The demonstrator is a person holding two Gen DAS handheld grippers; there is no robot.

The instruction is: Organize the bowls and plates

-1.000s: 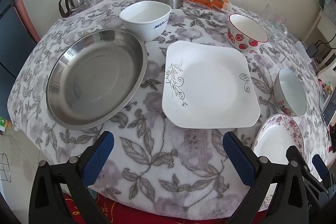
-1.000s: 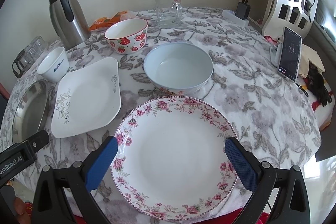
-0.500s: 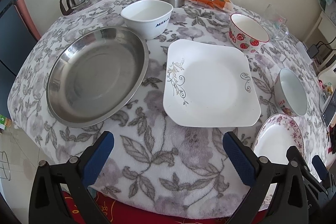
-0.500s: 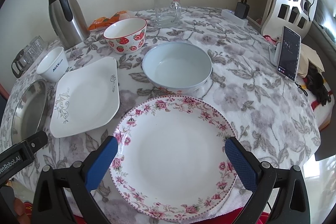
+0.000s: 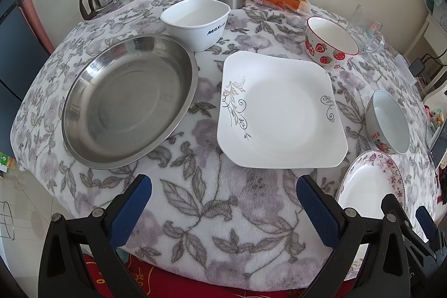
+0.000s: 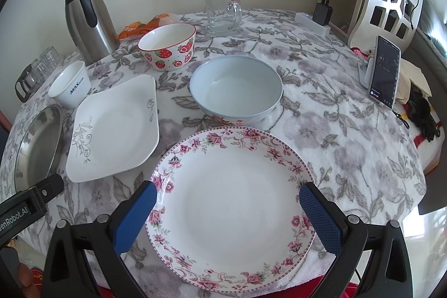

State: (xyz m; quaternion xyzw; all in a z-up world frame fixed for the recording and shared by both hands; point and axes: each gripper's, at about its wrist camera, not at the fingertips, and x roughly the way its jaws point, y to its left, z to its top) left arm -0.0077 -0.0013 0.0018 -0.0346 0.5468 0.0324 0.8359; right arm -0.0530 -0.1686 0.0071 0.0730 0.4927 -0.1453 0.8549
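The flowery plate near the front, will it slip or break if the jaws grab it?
The flowery plate looks glazed and shiny, so it may be slippery to grip. It seems to be ceramic, so probably stiff but breakable if dropped. It lies flat on the fuzzy tablecloth, which likely keeps it from sliding much when pushed.

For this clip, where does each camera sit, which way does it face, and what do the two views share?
Left wrist: on the left hand-held gripper, at the table's near edge, facing the steel dish and square plate; its open blue-padded fingers show, with the other gripper at lower right.
Right wrist: on the right hand-held gripper, over the floral plate, facing the pale bowl; open fingers show.
Shared: both plates, the dish, the pale bowl, strawberry bowl, thermos.
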